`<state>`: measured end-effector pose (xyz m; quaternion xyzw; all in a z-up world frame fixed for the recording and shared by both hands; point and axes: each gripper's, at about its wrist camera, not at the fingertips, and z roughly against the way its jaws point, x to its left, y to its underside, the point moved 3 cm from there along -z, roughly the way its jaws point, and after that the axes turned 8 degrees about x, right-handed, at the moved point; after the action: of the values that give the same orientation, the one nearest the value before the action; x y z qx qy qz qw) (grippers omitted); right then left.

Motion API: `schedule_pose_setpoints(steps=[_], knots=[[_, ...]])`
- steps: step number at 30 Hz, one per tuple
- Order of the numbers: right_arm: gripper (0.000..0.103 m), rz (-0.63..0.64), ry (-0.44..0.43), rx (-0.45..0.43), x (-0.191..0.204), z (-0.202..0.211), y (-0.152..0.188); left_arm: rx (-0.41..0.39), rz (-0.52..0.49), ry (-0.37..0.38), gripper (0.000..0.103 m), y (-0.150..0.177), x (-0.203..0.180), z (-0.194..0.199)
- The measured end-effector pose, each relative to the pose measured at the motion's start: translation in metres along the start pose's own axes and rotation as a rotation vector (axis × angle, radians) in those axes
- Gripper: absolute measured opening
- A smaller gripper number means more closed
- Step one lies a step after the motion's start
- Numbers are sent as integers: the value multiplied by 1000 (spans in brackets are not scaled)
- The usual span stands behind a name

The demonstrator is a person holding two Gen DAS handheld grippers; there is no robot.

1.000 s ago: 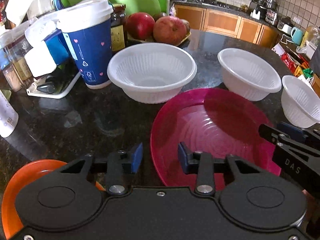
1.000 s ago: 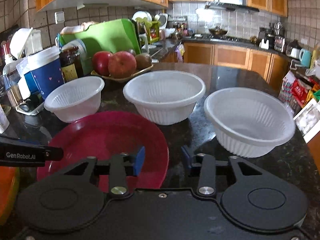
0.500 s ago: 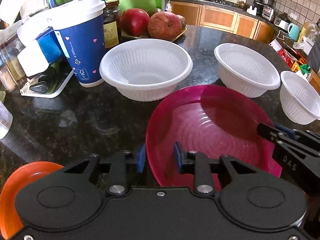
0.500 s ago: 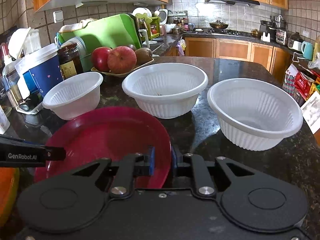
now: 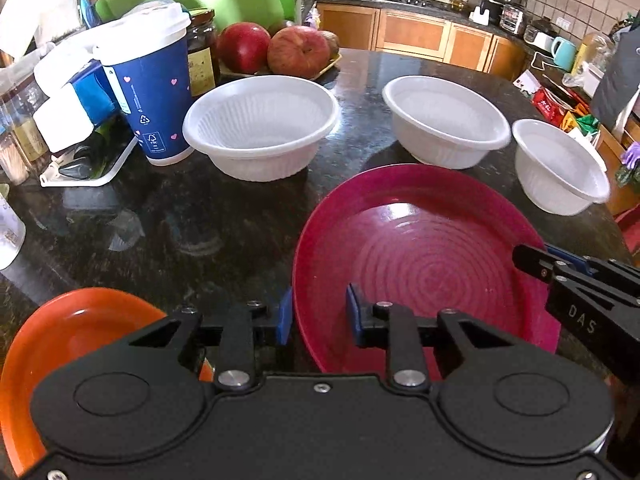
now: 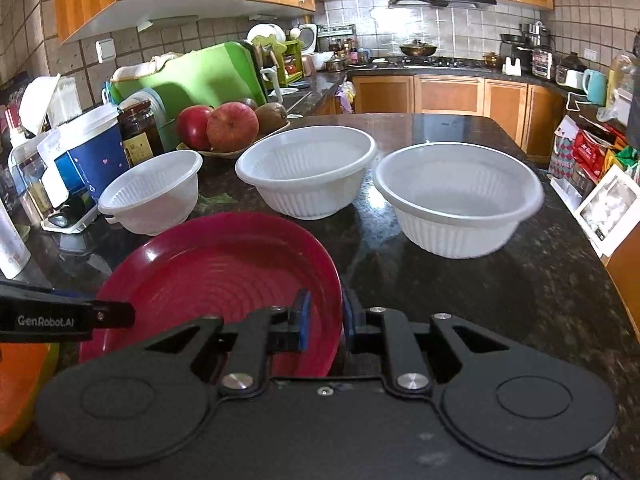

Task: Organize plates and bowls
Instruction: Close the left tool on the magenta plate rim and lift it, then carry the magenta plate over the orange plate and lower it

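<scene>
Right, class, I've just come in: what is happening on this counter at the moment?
A person with a gripper in each hand is taking hold of the red plate from both sides. The right gripper is shut on its right rim. The left gripper has just been closing and straddles the left rim, though contact is unclear. Three white bowls stand untouched behind it, and an orange plate lies to the left.

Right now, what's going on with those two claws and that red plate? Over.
Left gripper straddles the red plate's rim, pads not pressing. Right gripper shut on opposite rim. Three white bowls behind, orange plate beside, all apart.
</scene>
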<state>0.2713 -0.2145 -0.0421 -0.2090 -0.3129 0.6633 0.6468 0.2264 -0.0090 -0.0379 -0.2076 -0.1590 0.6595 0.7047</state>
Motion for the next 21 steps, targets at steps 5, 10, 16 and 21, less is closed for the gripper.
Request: schedule_pose_setpoints(steps=[5, 10, 16, 21], knots=[[19, 1, 21, -19, 2, 15, 9, -14, -9, 9, 36, 6, -2, 11], [19, -5, 32, -42, 7, 29, 13, -38, -14, 19, 35, 13, -1, 22], [19, 5, 34, -81, 25, 48, 17, -56, 9, 36, 33, 24, 18, 36], [19, 33, 12, -96, 56, 60, 21, -79, 43, 32, 33, 36, 48, 54]])
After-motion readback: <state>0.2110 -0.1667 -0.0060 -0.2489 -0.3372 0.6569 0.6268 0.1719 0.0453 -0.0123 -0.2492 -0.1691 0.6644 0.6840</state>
